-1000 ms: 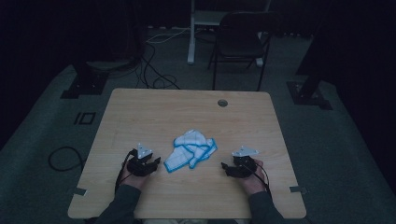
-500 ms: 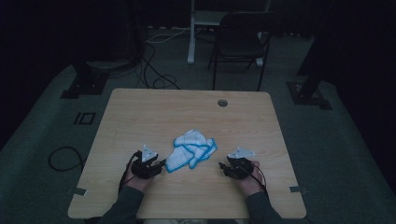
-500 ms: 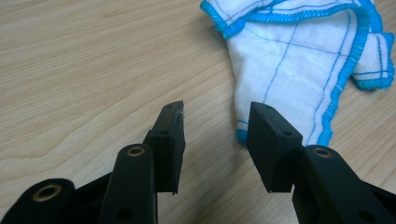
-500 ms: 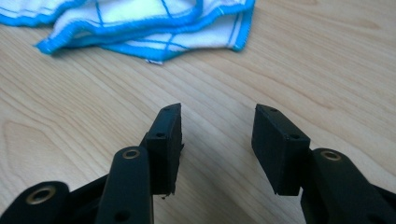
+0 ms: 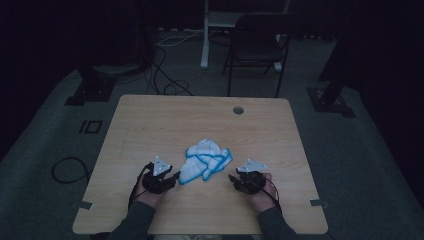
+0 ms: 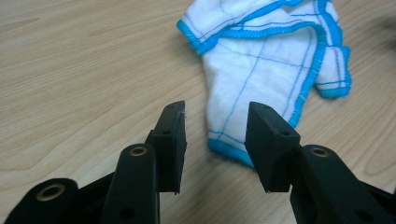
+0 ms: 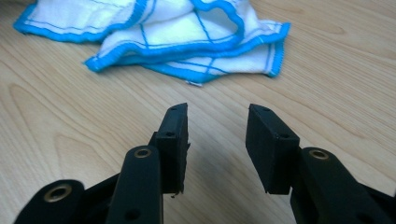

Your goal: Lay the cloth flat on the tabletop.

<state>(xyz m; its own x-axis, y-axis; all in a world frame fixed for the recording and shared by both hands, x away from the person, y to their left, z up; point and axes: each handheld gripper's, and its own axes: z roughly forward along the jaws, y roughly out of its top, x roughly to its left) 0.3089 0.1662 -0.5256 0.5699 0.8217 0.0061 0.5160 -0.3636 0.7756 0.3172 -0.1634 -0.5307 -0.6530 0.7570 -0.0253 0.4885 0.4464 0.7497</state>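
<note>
Crumpled white cloth, blue-stitched hems, woodgrain table

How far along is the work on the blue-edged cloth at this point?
Nothing looks done yet: the white cloth with blue edging lies crumpled mid-table. In hand: the left hand-held gripper has a cloth corner just ahead of its open jaws, without pressing it. The right hand-held gripper, whose jaws have just been closing, sits short of the cloth with nothing between them. Left: gripping the cloth and whatever handling follows.
</note>
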